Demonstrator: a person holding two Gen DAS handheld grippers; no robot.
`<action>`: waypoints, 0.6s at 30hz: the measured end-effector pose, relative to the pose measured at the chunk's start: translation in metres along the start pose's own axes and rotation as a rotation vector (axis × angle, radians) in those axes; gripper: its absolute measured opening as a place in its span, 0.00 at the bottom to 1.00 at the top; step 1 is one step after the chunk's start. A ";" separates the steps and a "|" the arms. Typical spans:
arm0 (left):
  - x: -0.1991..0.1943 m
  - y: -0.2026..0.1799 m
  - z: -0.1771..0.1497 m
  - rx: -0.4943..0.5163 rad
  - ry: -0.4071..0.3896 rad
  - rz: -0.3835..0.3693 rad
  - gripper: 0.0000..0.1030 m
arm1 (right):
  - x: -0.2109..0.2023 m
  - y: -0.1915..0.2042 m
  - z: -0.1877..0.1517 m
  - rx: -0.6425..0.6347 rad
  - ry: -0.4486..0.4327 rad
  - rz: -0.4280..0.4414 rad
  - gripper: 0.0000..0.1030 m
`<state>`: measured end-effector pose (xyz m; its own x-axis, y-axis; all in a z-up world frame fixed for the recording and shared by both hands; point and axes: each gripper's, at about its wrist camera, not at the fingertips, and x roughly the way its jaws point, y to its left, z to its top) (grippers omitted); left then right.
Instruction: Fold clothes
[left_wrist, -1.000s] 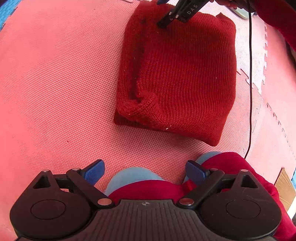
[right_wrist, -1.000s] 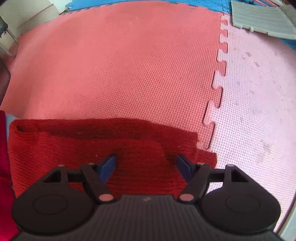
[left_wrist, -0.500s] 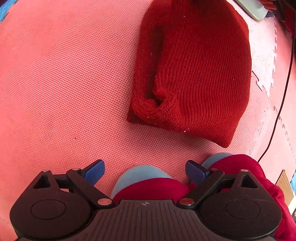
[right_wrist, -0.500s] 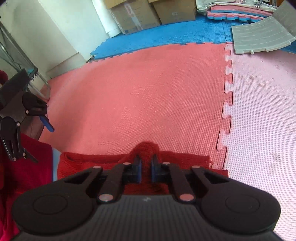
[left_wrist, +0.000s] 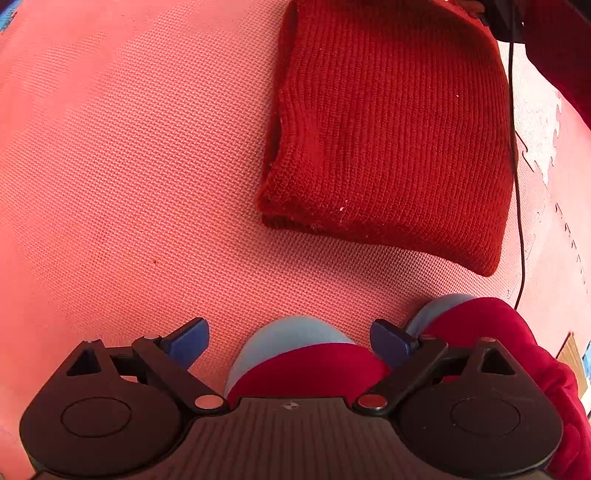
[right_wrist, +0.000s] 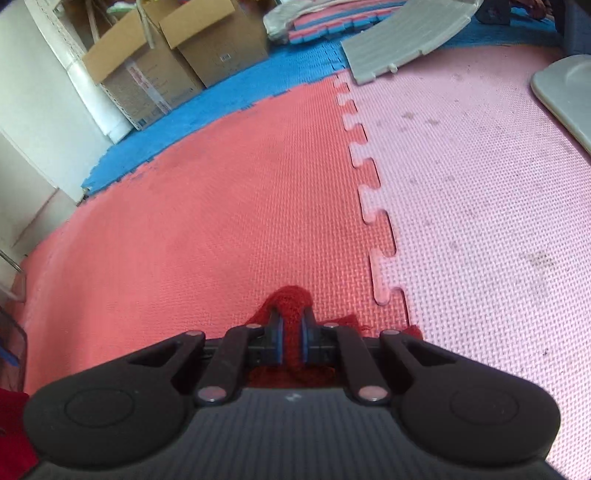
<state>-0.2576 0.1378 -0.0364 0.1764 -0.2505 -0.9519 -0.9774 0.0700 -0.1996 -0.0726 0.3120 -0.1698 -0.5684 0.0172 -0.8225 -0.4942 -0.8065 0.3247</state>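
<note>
In the left wrist view, the left tool (left_wrist: 290, 341) hangs above the red foam mat (left_wrist: 129, 155) with its two blue-tipped fingers (left_wrist: 186, 341) spread wide and nothing between them. The folded red sweater (left_wrist: 391, 129) lies on the mat toward one o'clock from the tool, well apart from it, its thick folded edge facing nine o'clock and its lower corner pointing toward five o'clock. A thin black cable (left_wrist: 515, 177) runs down along the sweater's three o'clock side. Directly beneath the tool, at six o'clock, the person's knees (left_wrist: 291, 343) show in pale blue under a dark red garment. In the right wrist view, the right tool (right_wrist: 291, 341) has its fingers pressed together on a bunched ridge of the red sweater (right_wrist: 290, 299), which pokes up between and just past the fingertips; more of the knit shows under the tool body. Ahead, at twelve o'clock, the red mat (right_wrist: 207, 229) meets a pink mat (right_wrist: 487, 206) along an interlocking seam, with a blue mat (right_wrist: 229, 96) beyond. Cardboard boxes (right_wrist: 166, 62) stand at eleven o'clock, and a grey ribbed panel (right_wrist: 402, 40) lies at one o'clock.
</note>
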 end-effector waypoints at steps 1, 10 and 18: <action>-0.001 0.000 0.000 -0.002 0.000 0.001 0.92 | 0.003 -0.001 -0.001 0.004 0.008 -0.018 0.09; -0.008 0.002 -0.003 -0.006 -0.031 -0.005 0.92 | 0.008 0.012 0.012 -0.103 0.146 -0.073 0.11; 0.002 0.012 -0.016 -0.037 -0.036 -0.025 0.92 | 0.015 0.037 0.033 -0.416 0.322 -0.121 0.53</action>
<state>-0.2708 0.1227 -0.0369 0.2045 -0.2170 -0.9545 -0.9761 0.0283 -0.2156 -0.1218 0.3018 -0.1546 -0.2605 -0.0051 -0.9655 -0.2040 -0.9771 0.0602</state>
